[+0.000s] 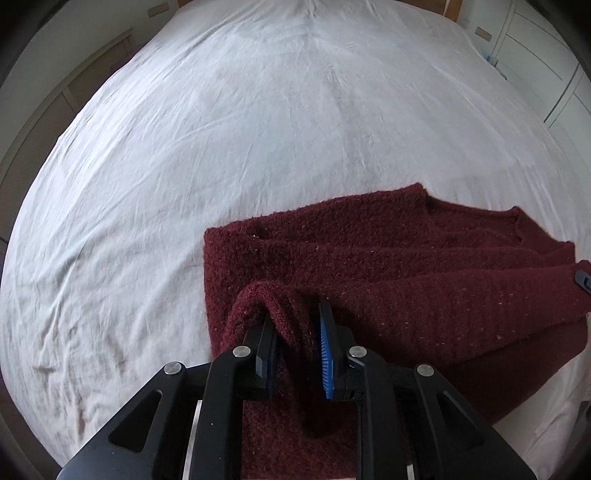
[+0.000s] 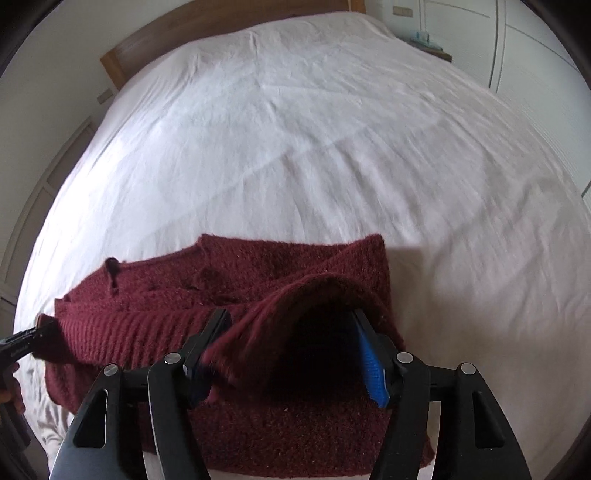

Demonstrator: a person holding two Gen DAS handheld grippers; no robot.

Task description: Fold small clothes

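A wide bed [image 1: 258, 122] under a wrinkled white sheet fills both views, with a wooden headboard [image 2: 207, 33] at the far end and white cupboard doors [image 2: 535, 55] to the right. A dark red knitted sweater [image 1: 406, 266] lies at the near edge of the bed, folded over on itself. The left gripper [image 1: 295, 332] has a raised fold of the sweater's left edge between its jaws, which stand only slightly parted; the knit drapes over the left finger. The right gripper [image 2: 291, 332] stands with jaws spread wide, and a loose hump of the sweater's right edge arches between them, clear of the blue pad [image 2: 371, 369].
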